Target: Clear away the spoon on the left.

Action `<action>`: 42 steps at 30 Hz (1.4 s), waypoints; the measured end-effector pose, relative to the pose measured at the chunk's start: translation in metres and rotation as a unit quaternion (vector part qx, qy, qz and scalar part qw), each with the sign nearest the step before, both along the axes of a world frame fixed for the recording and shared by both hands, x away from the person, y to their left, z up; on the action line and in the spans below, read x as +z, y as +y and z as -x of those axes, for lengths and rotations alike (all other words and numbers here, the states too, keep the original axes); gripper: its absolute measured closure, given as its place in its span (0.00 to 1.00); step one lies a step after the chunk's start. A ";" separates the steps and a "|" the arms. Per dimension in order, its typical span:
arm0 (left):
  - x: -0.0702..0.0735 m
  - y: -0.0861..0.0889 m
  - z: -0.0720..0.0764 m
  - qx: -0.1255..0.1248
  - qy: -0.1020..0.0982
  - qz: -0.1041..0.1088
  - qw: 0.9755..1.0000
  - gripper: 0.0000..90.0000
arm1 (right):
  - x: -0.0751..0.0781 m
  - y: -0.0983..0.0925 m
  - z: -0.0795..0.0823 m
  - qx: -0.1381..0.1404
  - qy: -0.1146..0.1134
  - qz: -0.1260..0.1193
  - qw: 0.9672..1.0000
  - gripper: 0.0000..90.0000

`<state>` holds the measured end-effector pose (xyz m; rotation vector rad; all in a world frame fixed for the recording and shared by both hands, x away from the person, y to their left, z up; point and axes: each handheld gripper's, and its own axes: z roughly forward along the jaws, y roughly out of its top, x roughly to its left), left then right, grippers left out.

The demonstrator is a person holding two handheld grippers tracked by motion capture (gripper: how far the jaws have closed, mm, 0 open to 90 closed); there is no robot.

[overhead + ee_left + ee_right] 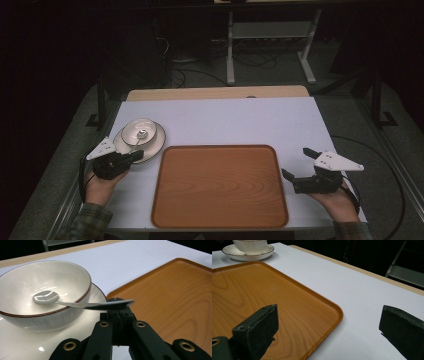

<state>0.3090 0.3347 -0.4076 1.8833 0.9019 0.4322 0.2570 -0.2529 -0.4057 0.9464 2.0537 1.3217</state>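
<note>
A white bowl (139, 131) with a brown rim stands on a white plate (152, 146) at the table's left. A metal spoon (47, 298) lies in the bowl (37, 282), and its handle sticks out over the rim. My left gripper (136, 155) is at the plate's near edge. In the left gripper view its jaws (117, 299) are shut together, and the spoon handle's end crosses just over their tips; I cannot tell whether it touches them. My right gripper (296, 161) is open beside the right edge of the wooden tray (220, 185), with nothing between its fingers (259, 325).
The tray (249, 290) lies at the middle of the white table top (225, 120), with nothing on it. The plate (97, 293) sits close to the tray's far left corner (170, 295). Beyond the table are dark floor, cables and a metal stand (270, 45).
</note>
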 end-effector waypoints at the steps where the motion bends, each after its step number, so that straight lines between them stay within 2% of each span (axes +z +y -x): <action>1: 0.000 0.000 -0.001 0.002 0.000 0.002 1.000 1.00 | 0.000 0.000 0.000 0.000 0.000 0.000 1.000 0.02; 4: -0.002 0.002 -0.005 0.006 0.002 0.015 1.000 1.00 | 0.000 0.000 0.000 -0.001 -0.001 0.001 1.000 0.02; 22: 0.004 0.010 -0.010 0.050 -0.017 -0.002 0.999 1.00 | 0.000 0.000 0.000 -0.002 -0.001 0.001 1.000 0.02; 31: 0.006 0.019 -0.009 0.071 -0.018 -0.004 0.997 1.00 | -0.001 0.000 0.000 -0.003 0.002 0.000 1.000 0.02; 35: 0.006 0.022 -0.008 0.081 -0.015 0.010 0.997 1.00 | -0.001 0.000 0.000 -0.003 0.003 0.003 1.000 0.02; 37: 0.008 0.023 -0.009 0.088 -0.020 0.004 0.996 1.00 | -0.001 0.001 0.000 -0.003 0.003 0.004 1.000 0.02; 42: 0.012 0.022 -0.010 0.092 -0.023 0.003 0.995 1.00 | -0.002 -0.001 0.005 -0.001 0.003 0.003 1.000 0.02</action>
